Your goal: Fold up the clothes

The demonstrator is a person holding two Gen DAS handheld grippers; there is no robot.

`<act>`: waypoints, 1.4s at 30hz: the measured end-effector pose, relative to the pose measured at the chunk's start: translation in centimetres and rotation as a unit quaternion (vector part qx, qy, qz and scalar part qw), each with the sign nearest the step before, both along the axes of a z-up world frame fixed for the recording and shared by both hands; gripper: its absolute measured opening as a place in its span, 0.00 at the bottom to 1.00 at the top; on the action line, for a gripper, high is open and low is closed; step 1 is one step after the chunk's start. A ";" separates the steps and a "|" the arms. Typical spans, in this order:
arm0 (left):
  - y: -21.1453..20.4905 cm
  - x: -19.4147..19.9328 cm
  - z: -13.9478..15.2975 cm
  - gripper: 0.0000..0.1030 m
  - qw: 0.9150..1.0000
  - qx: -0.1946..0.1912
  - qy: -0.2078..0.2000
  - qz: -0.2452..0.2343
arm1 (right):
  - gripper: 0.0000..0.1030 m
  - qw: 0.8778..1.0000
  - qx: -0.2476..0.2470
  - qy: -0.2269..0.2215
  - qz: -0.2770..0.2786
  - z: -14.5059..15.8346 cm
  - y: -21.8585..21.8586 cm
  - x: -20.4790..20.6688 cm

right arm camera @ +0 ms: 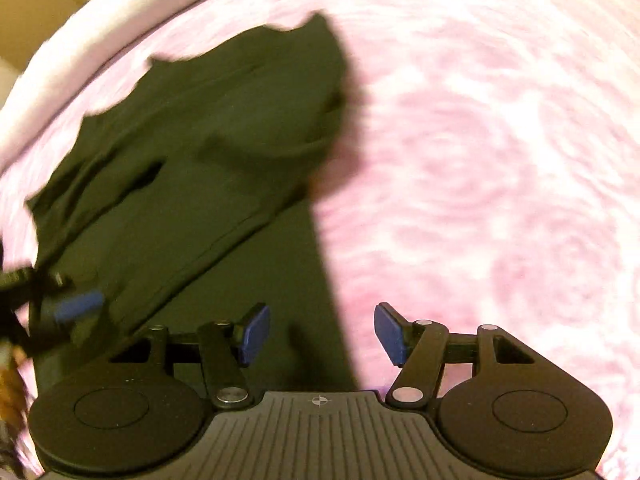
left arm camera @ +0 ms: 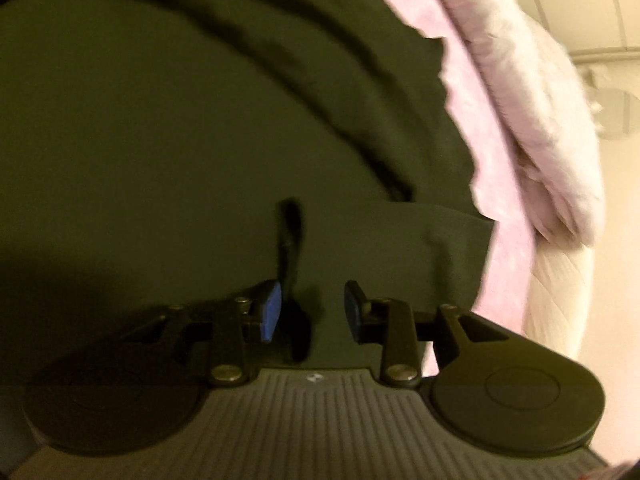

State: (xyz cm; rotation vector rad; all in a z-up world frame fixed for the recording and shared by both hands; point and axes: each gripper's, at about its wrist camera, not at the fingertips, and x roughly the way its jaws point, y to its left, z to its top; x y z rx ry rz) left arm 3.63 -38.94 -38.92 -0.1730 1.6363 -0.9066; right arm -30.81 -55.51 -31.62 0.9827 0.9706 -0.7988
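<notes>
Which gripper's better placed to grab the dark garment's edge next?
Probably right. The right gripper straddles the dark garment edge on the pink bedspread, jaws open. The left gripper faces only flat mid-cloth.

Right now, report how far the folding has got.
Done: one flap of the dark green garment lies doubled over on the pink bedspread. In hand: nothing; the left hand-held gripper and right hand-held gripper are open. Left: further folds.

Bed with pink swirl-patterned cover (right arm camera: 500, 160) filling right and top of right wrist frame, white edge at upper left, dark olive-green garment (right arm camera: 208, 152) lying directly on it at centre left, partly folded, creased, blurred.
</notes>
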 end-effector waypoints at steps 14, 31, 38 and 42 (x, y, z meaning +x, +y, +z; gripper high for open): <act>-5.0 5.3 12.1 0.00 0.946 -0.163 -0.225 -0.167 | 0.60 0.999 0.012 -0.041 -0.003 -0.5 -3.5 0.9; -4.9 20.1 6.5 0.01 0.927 -0.048 -0.294 -0.227 | 0.60 0.999 -0.005 -0.015 0.044 -2.1 -3.2 9.4; -4.6 20.5 6.2 0.09 0.920 0.013 -0.330 -0.212 | 0.60 0.997 -0.035 0.038 0.051 -2.1 -0.8 11.1; -3.1 19.0 9.4 0.16 0.900 0.009 -0.394 -0.187 | 0.60 0.996 -0.051 0.043 0.051 -1.1 1.3 10.9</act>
